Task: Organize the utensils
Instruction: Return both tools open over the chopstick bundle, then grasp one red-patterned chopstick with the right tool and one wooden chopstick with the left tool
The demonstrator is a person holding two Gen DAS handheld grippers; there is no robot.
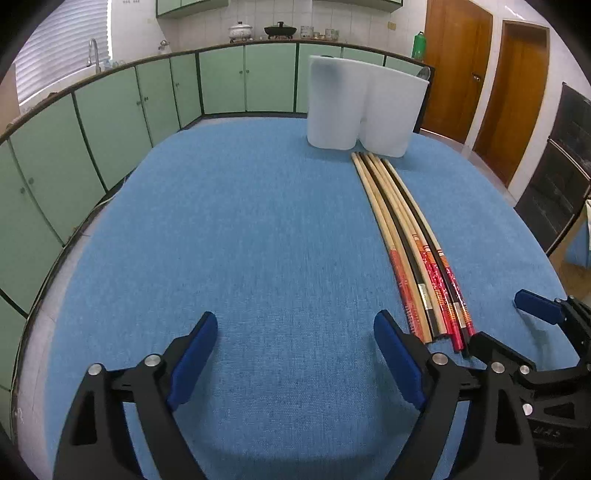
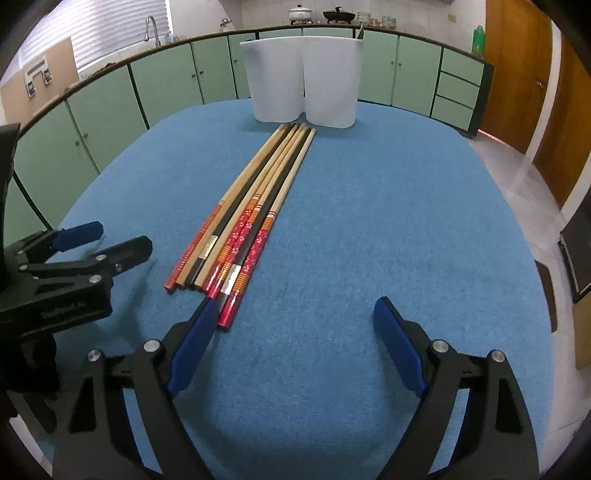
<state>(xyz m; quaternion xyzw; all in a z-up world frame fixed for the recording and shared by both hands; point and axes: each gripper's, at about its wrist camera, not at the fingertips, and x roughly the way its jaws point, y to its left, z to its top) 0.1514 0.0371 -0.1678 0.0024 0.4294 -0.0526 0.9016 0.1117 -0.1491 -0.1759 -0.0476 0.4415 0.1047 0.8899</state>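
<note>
Several chopsticks (image 1: 406,229) lie side by side on the blue table (image 1: 240,240), tips toward a white two-compartment holder (image 1: 364,107). They also show in the right wrist view (image 2: 255,210), in front of the holder (image 2: 303,86). Their decorated red and black ends point toward me. My left gripper (image 1: 295,332) is open and empty, left of the chopstick ends. My right gripper (image 2: 295,317) is open and empty, its left pad beside the nearest red chopstick end. Each gripper shows in the other's view: the right gripper (image 1: 517,317) and the left gripper (image 2: 114,236).
A dark utensil handle (image 2: 361,32) sticks out of the holder's right compartment. Green cabinets (image 1: 155,96) run behind the table, with a sink tap (image 1: 94,51), pots (image 1: 258,30) and a green bottle (image 1: 418,45). Wooden doors (image 1: 491,85) stand at the right.
</note>
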